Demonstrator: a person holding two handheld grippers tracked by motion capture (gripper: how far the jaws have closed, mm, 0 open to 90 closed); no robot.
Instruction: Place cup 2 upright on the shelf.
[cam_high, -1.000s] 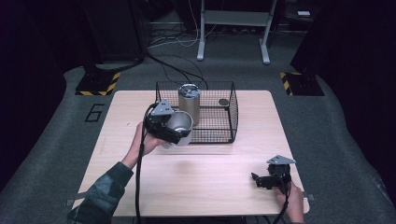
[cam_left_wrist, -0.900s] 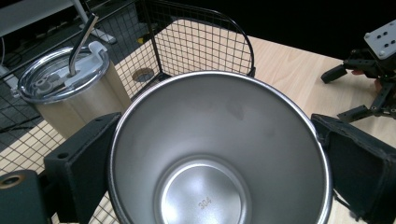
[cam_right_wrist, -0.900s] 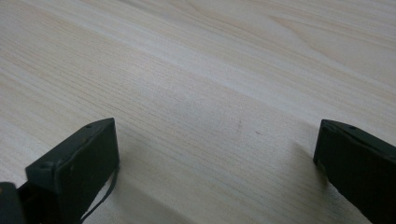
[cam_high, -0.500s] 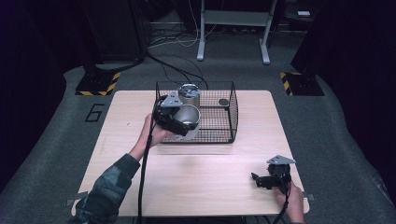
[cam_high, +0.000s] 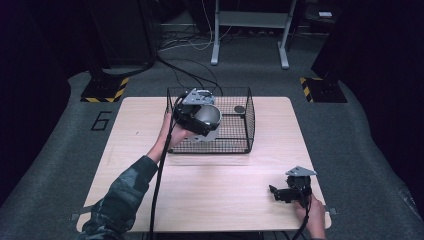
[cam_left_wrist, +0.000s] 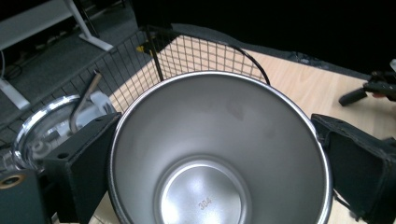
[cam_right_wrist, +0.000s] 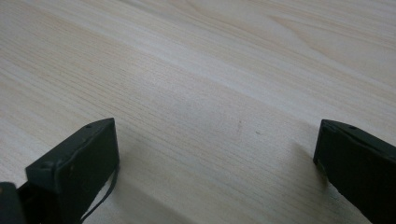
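I've got the cup (cam_left_wrist: 219, 149) clamped in the left gripper (cam_high: 197, 120) over the basket's (cam_high: 248, 125) front-left corner — not down yet — right gripper (cam_high: 281, 193) idle, jaws wide, empty.

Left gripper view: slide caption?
Left hand-held gripper clamps a steel cup above the wire basket.

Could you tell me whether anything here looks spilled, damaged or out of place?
Nothing stands out. The left gripper holds an empty, undented stainless steel cup over the black wire basket; the right gripper rests open on the clean wooden table.
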